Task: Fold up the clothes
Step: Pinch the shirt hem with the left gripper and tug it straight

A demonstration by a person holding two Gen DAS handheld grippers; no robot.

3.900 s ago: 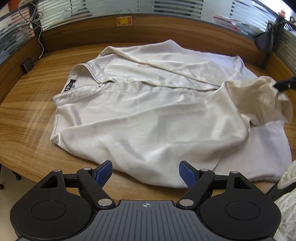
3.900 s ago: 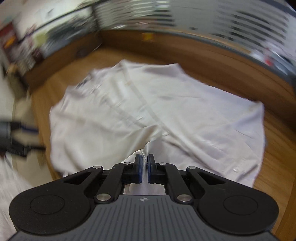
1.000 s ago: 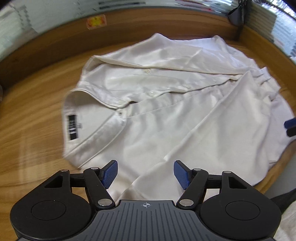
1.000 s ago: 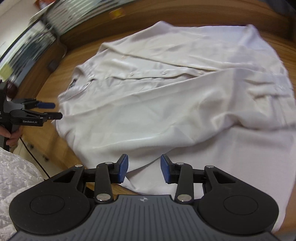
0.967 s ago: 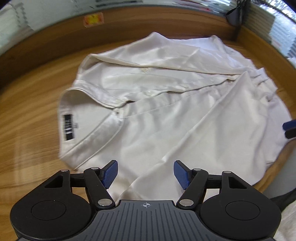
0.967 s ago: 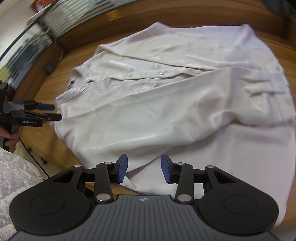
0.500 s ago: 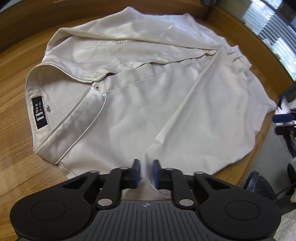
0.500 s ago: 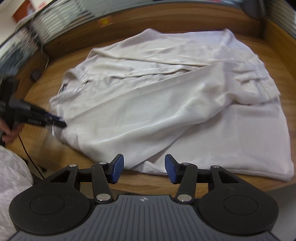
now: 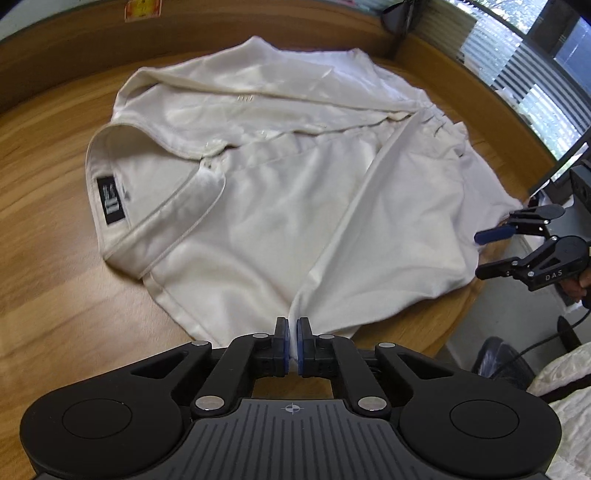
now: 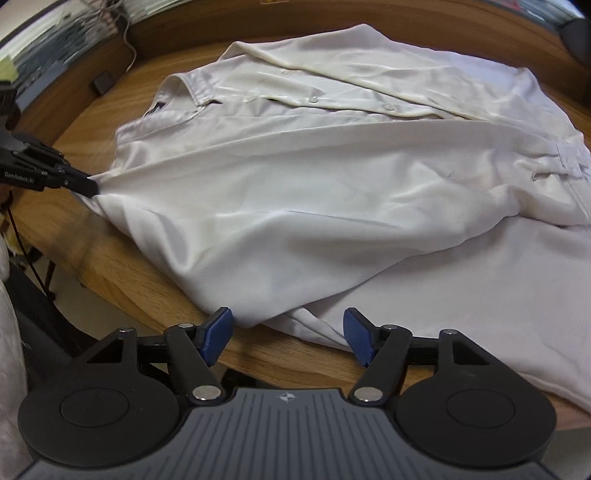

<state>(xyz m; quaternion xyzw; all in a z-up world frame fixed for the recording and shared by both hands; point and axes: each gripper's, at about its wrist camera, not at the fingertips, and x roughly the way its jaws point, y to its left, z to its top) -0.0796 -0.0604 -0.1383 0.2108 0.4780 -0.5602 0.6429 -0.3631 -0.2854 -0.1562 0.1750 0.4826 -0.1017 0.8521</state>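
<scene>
A cream button-up shirt (image 9: 280, 192) lies spread on the round wooden table (image 9: 48, 258), with its collar and black label (image 9: 110, 199) at the left. One sleeve is folded across the front. My left gripper (image 9: 292, 332) is shut on the shirt's near edge by the shoulder; the right wrist view shows it (image 10: 86, 186) pinching a taut corner. My right gripper (image 10: 288, 332) is at the table's near edge with its jaws opening. The shirt's (image 10: 295, 206) folded lower edge lies between its blue pads, which do not press on it. From the left wrist it (image 9: 487, 254) shows beside the hem.
A raised wooden rim (image 9: 258, 22) runs round the table's far side, with window blinds behind. A small black object (image 10: 101, 83) and a cable (image 10: 129, 40) lie near the rim. A chair base (image 9: 502, 362) and a white quilted sleeve (image 9: 561, 387) are below the table edge.
My left gripper moved in and shut on the shirt's near edge, pulling it taut. My right gripper's jaws spread wider as it came closer to the shirt's lower edge.
</scene>
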